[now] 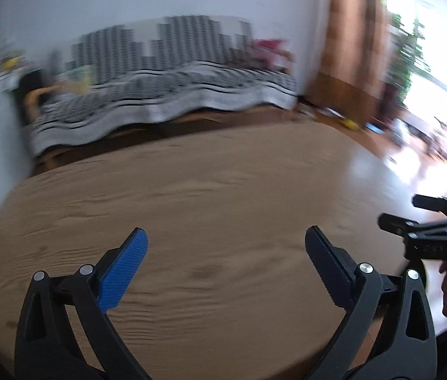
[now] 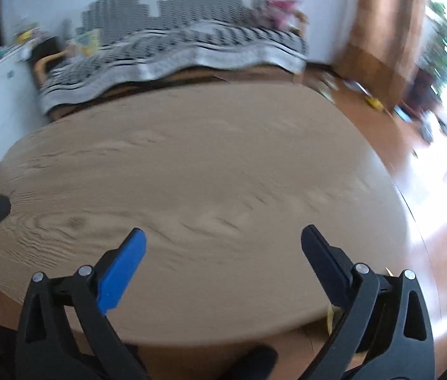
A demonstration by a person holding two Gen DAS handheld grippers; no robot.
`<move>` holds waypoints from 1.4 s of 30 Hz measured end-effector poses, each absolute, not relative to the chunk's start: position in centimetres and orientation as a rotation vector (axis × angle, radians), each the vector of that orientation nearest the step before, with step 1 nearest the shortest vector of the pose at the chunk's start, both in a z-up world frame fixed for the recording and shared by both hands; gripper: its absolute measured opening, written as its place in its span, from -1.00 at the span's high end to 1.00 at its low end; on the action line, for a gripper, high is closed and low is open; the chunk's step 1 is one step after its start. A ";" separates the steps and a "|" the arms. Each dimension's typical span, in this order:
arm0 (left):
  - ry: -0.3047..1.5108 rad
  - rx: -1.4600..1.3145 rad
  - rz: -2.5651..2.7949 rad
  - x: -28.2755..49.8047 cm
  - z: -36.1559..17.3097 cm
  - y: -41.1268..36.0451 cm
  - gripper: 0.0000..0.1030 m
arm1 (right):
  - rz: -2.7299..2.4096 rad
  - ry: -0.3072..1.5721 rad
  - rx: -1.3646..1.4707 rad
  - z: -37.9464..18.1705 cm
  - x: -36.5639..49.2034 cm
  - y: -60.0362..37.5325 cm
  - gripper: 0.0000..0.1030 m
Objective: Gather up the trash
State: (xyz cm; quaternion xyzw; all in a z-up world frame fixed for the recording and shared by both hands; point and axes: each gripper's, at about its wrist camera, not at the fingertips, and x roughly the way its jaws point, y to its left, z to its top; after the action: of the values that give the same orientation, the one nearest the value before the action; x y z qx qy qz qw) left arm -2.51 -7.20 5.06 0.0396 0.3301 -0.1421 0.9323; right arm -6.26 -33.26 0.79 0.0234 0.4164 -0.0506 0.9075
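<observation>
Both tools, left point(image 1: 226, 243) and right point(image 2: 223, 243), gape empty over my bare wooden worktop point(image 2: 207, 158), so no trash looks left here.

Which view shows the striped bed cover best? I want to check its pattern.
The left wrist view: the bed cover sits larger and nearer the middle there. The right wrist view shows the same cover higher, smaller and equally blurred.

Both wrist views look obliquely down, close over the same table point(image 1: 223, 190), toward the bed point(image 2: 172, 53).
</observation>
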 end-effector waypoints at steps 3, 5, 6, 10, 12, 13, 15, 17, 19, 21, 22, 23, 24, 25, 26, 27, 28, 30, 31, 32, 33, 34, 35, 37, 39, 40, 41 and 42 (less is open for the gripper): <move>0.674 0.010 -0.170 -1.2 4.9 -2.5 -0.87 | -0.023 0.812 -0.001 1.2 -4.3 -29.3 -0.84; 0.698 -0.029 -0.141 -0.4 4.5 -0.5 -0.87 | 0.005 0.786 -0.022 1.2 -3.6 -27.3 -0.84; 0.712 -0.055 -0.144 -0.2 4.1 0.4 -0.87 | 0.015 0.781 -0.031 1.1 -3.4 -26.5 -0.84; 0.753 -0.067 -0.145 -0.2 2.9 1.0 -0.87 | 0.047 0.787 -0.078 0.3 -2.3 -23.9 -0.86; 0.766 -0.058 -0.145 0.0 2.7 0.7 -0.87 | 0.044 0.801 -0.085 -0.3 -1.6 -23.5 -0.86; 0.762 -0.057 -0.143 -0.2 2.4 0.9 -0.87 | 0.048 0.815 -0.082 -0.7 -1.2 -23.4 -0.86; 0.746 -0.016 -0.116 -0.2 2.3 0.3 -0.87 | 0.056 0.835 -0.076 -1.3 -0.8 -23.1 -0.86; 0.737 0.011 -0.107 -0.2 2.1 0.1 -0.87 | 0.064 0.848 -0.076 -1.8 -0.7 -22.8 -0.86; 0.743 0.008 -0.114 -0.3 1.9 0.1 -0.87 | 0.069 0.851 -0.079 -2.0 -1.0 -23.0 -0.86; 0.746 0.002 -0.109 -0.3 1.9 0.1 -0.87 | 0.071 0.849 -0.086 -2.1 -1.1 -22.8 -0.86; 0.748 0.003 -0.108 -0.3 1.9 0.1 -0.87 | 0.073 0.848 -0.085 -2.1 -1.2 -22.9 -0.86; 0.748 0.006 -0.107 -0.2 1.9 0.2 -0.87 | 0.074 0.846 -0.082 -2.1 -1.3 -22.8 -0.86; 0.745 0.012 -0.100 -0.2 1.9 0.1 -0.87 | 0.074 0.845 -0.081 -2.1 -1.4 -22.9 -0.86; 0.742 0.015 -0.096 -0.3 1.9 0.0 -0.87 | 0.074 0.843 -0.078 -2.0 -1.5 -22.9 -0.86; 0.740 0.018 -0.093 -0.4 2.0 0.0 -0.87 | 0.074 0.843 -0.077 -2.0 -1.6 -23.0 -0.86; 0.739 0.019 -0.093 -0.4 2.0 -0.1 -0.87 | 0.073 0.843 -0.075 -2.0 -1.7 -23.0 -0.86; 0.740 0.018 -0.092 -0.4 2.0 -0.1 -0.87 | 0.073 0.842 -0.075 -2.0 -1.8 -23.1 -0.86; 0.739 0.022 -0.090 -0.4 1.9 -0.2 -0.87 | 0.072 0.842 -0.075 -1.9 -1.8 -23.2 -0.86; 0.738 0.025 -0.087 -0.4 1.9 -0.2 -0.87 | 0.070 0.841 -0.075 -1.9 -1.9 -23.2 -0.86; 0.737 0.027 -0.086 -0.5 2.0 -0.3 -0.87 | 0.069 0.842 -0.073 -1.9 -1.9 -23.3 -0.86; 0.738 0.027 -0.086 -0.5 2.0 -0.3 -0.87 | 0.068 0.842 -0.072 -1.9 -2.0 -23.4 -0.86; 0.738 0.024 -0.086 -0.5 2.0 -0.2 -0.87 | 0.067 0.842 -0.070 -1.9 -2.0 -23.4 -0.86; 0.739 0.025 -0.087 -0.5 2.0 -0.3 -0.87 | 0.066 0.842 -0.069 -1.9 -2.0 -23.5 -0.86; 0.739 0.026 -0.088 -0.5 2.0 -0.3 -0.87 | 0.064 0.841 -0.068 -1.9 -2.1 -23.6 -0.86; 0.738 0.025 -0.087 -0.5 1.9 -0.3 -0.87 | 0.064 0.841 -0.067 -1.9 -2.2 -23.7 -0.86; 0.739 0.025 -0.088 -0.5 1.9 -0.3 -0.87 | 0.064 0.841 -0.068 -1.9 -2.2 -23.7 -0.86; 0.739 0.027 -0.088 -0.5 1.9 -0.4 -0.87 | 0.065 0.841 -0.067 -1.9 -2.2 -23.7 -0.86; 0.738 0.030 -0.087 -0.6 1.9 -0.4 -0.87 | 0.064 0.840 -0.067 -1.9 -2.2 -23.7 -0.86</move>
State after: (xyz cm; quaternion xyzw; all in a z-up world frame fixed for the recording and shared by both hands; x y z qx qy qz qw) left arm -0.57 -0.43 1.93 0.0147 0.3605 -0.0424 0.9317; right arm -2.20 -23.69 -1.86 -0.0325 0.4078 0.0310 0.9120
